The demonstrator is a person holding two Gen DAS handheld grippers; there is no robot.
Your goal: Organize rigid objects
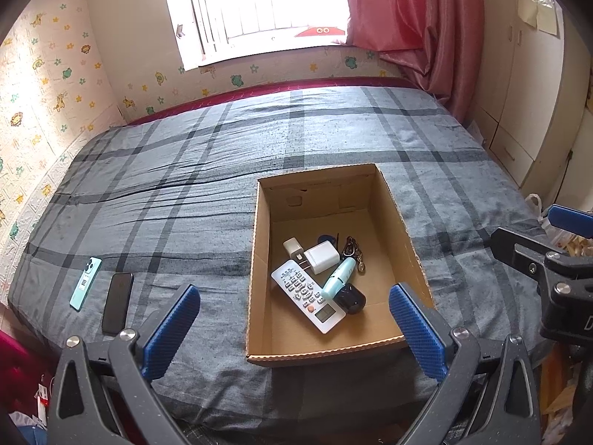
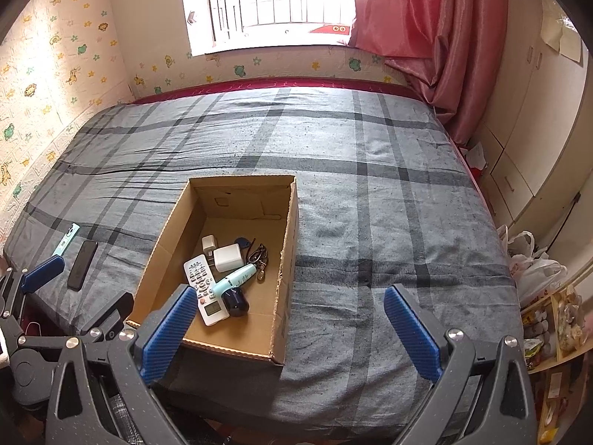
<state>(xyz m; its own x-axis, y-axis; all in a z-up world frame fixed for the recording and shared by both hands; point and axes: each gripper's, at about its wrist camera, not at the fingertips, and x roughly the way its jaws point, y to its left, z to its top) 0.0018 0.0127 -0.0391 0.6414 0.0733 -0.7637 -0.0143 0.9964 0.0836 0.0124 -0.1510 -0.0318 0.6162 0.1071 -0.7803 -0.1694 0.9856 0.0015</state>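
Observation:
An open cardboard box (image 1: 415, 244) (image 2: 292, 244) sits on the plaid bed. Inside lie a white remote (image 1: 307, 293) (image 2: 204, 289), a white charger (image 1: 322, 257) (image 2: 228, 257), a smaller white plug (image 1: 292, 247), a mint handheld device (image 1: 338, 278) (image 2: 237, 279), a dark round case (image 1: 350, 298) (image 2: 236, 302), a blue tag (image 1: 326, 239) and keys (image 1: 354, 252) (image 2: 259, 256). Left of the box lie a mint phone (image 1: 85, 283) (image 2: 66, 243) and a black phone (image 1: 118, 303) (image 2: 82, 265). My left gripper (image 1: 294, 330) is open, empty, above the box's near edge. My right gripper (image 2: 291, 332) is open, empty, over the box's near right corner.
The grey plaid bed (image 1: 185, 185) (image 2: 389, 204) runs back to a window and a red curtain (image 1: 415, 18). White cupboards (image 2: 537, 129) stand at the right. Plastic bags (image 2: 533, 263) and a stocked shelf (image 2: 552, 330) lie beside the bed. The left wall has animal stickers.

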